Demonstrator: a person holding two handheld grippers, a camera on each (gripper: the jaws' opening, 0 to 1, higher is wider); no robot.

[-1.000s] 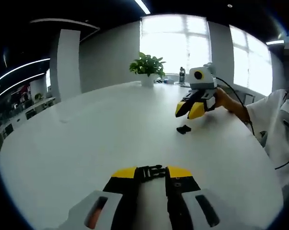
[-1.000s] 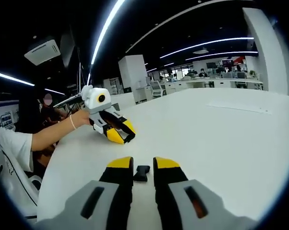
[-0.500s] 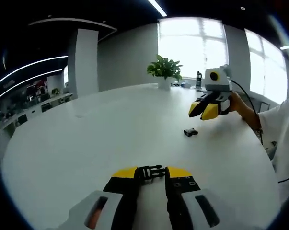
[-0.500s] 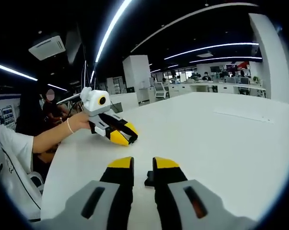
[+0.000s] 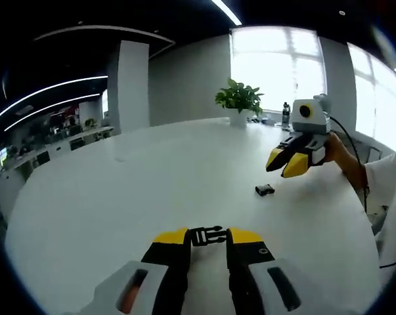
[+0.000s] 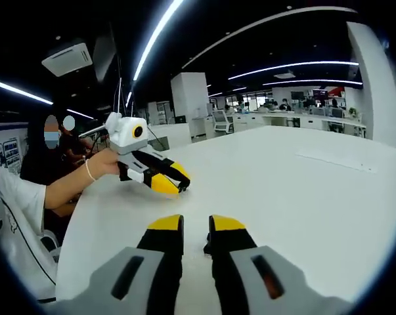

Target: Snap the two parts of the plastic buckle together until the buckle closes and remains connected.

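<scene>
The pronged buckle half (image 5: 207, 235) sits clamped between the yellow-tipped fingers (image 5: 170, 237) of the left gripper (image 5: 207, 237), its prongs pointing right across the small gap between the tips; in the right gripper view the same gripper (image 6: 170, 185) appears at the left, held up just above the white surface (image 5: 152, 177) by a hand (image 6: 104, 163), though the buckle half in it is too small to make out there. The other buckle half (image 5: 264, 190) lies loose on the surface, a small dark piece well to the far right of the left gripper; the right gripper (image 5: 287, 162) hangs in the air just above and beyond it, not touching it, its fingers apart; a hand (image 5: 340, 150) holds it from the right, with a cable trailing off behind. In the right gripper view this loose half (image 6: 206, 249) shows as a dark sliver at the inner edge of the right-hand finger (image 6: 225, 225) of that gripper (image 6: 196, 224), mostly hidden; the fingers stand apart with white surface showing between them; whether the piece touches the finger I cannot tell. Farther off, a potted plant (image 5: 239, 102) stands at the far edge of the surface before bright windows (image 5: 276, 62); a bottle (image 5: 286, 114) stands near it; a white pillar (image 5: 128, 85) rises at the far left; a white sleeve (image 6: 15, 192) shows at the left of the right gripper view.
</scene>
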